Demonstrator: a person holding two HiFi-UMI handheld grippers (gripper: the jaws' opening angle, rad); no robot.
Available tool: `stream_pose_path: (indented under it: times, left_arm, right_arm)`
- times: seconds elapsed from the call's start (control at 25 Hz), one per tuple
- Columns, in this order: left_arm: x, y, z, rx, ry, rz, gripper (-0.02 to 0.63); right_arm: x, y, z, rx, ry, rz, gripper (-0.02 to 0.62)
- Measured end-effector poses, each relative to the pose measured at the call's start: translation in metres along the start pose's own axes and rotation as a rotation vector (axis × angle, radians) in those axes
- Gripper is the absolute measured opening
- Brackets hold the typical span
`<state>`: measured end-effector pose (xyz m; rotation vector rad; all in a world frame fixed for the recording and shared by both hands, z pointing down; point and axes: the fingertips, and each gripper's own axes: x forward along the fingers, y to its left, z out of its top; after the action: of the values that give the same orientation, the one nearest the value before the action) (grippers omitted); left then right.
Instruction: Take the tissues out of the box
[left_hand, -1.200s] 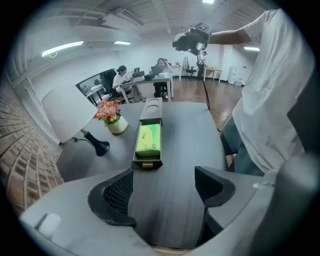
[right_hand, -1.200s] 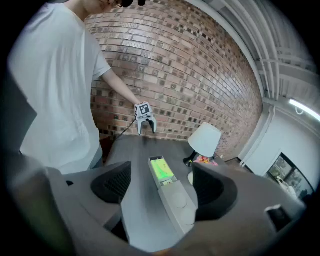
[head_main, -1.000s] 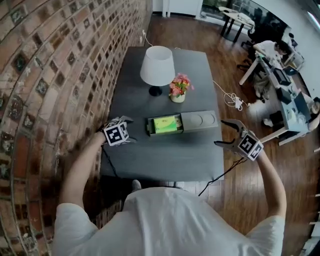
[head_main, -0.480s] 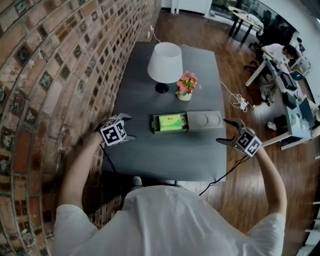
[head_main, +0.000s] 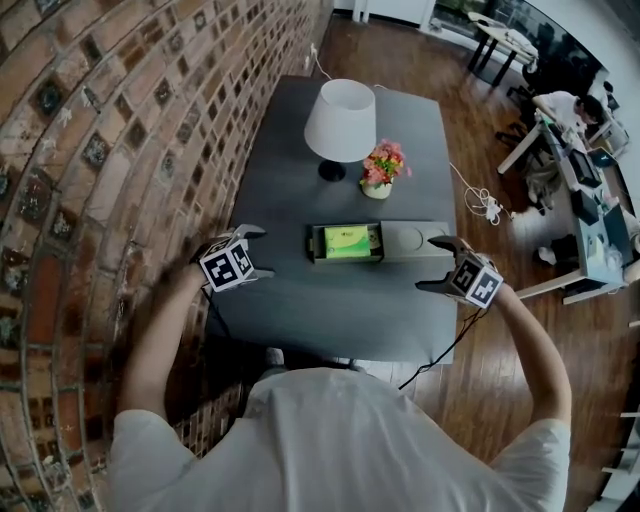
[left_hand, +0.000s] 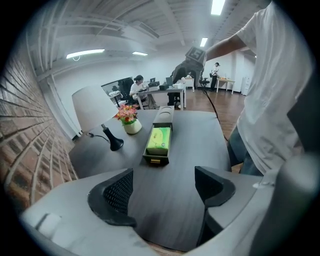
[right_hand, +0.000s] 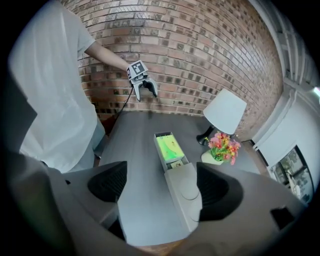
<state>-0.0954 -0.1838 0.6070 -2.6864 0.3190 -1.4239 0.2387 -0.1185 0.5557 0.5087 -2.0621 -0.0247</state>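
A long grey box (head_main: 408, 241) lies across the dark table (head_main: 330, 310). Its drawer is slid out to the left, with a green tissue pack (head_main: 347, 240) lying in it. My left gripper (head_main: 258, 252) hovers open over the table's left edge, a hand's width from the drawer, with nothing between its jaws. Its own view shows the pack (left_hand: 159, 138) straight ahead. My right gripper (head_main: 432, 265) is at the box's right end, its jaws opening. In the right gripper view the grey box (right_hand: 186, 192) lies just ahead between the fingers (right_hand: 218, 186), untouched.
A white lamp (head_main: 341, 120) and a small pot of flowers (head_main: 383, 168) stand behind the box. A brick wall (head_main: 120, 150) runs along the table's left side. Wooden floor and a cable (head_main: 470, 205) are to the right, with desks and seated people farther off.
My right gripper has moved left, from beyond the table's right edge to the box's right end. The left gripper has barely shifted.
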Motion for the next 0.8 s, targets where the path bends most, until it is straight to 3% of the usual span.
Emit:
stream_pose_path:
  times: [0.24, 0.48, 0.76, 0.8]
  left_arm:
    - [-0.003, 0.001, 0.006, -0.020, -0.047, 0.022, 0.391]
    - [-0.006, 0.000, 0.008, -0.053, -0.085, 0.044, 0.391]
    - [-0.009, 0.002, 0.014, -0.098, -0.148, 0.092, 0.391]
    - [-0.010, 0.003, 0.015, -0.107, -0.159, 0.099, 0.391]
  right_arm:
    - [0.032, 0.000, 0.012, 0.027, 0.011, 0.034, 0.448]
    - [0.066, -0.010, 0.011, 0.150, 0.018, 0.031, 0.449]
    - [0.097, -0.028, 0.047, 0.421, -0.074, 0.021, 0.453]
    - [0.102, -0.029, 0.053, 0.469, -0.085, 0.017, 0.497]
